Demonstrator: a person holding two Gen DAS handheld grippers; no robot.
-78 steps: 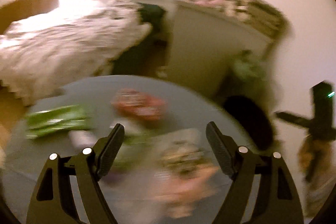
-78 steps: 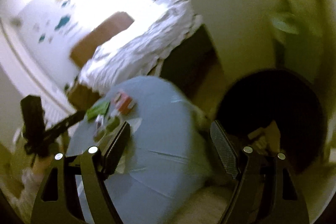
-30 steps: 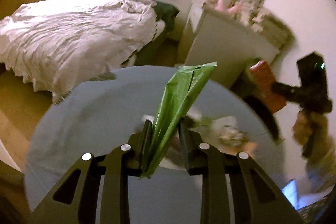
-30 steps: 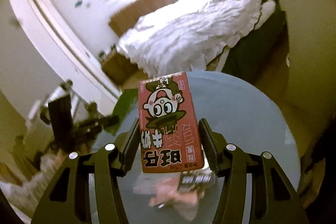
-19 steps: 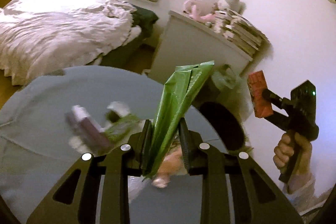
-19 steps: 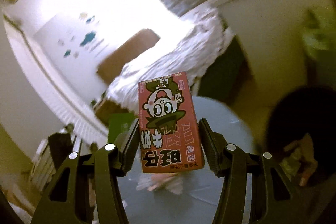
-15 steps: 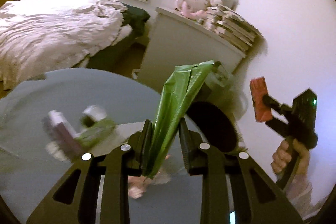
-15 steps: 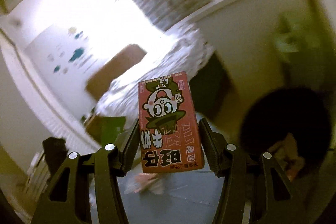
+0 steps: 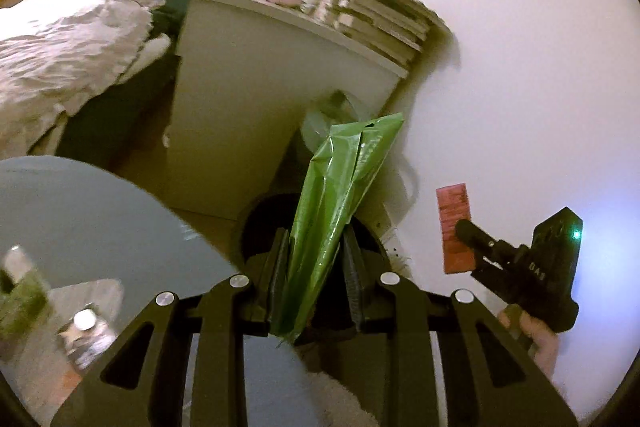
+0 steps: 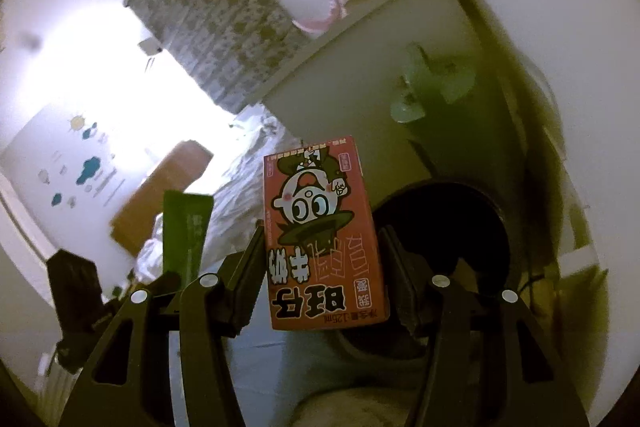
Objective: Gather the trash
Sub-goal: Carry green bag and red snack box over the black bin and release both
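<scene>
My left tool (image 9: 314, 275) is pinching a green wrapper (image 9: 340, 203) between its two fingers, and the wrapper stands up and leans a little to the right, with its crumpled top well above the fingertips. Just behind and below this wrapper I see the dark round opening of the trash bin (image 9: 264, 223), which stands on the floor beside the white cabinet (image 9: 260, 99). My right tool (image 10: 320, 267) is pressed on the sides of a red drink carton (image 10: 322, 239); the carton is upright between the fingers but its print is upside down to the camera. In the right wrist view the black bin mouth is just behind the carton on the right side, and something pale lies inside it, but I cannot tell what it is. The grey table (image 9: 92, 219) is at the lower left of the left view, and some blurred trash pieces (image 9: 82, 335) lie on it near the edge. A stack of books (image 9: 376, 15) rests on the cabinet top.
</scene>
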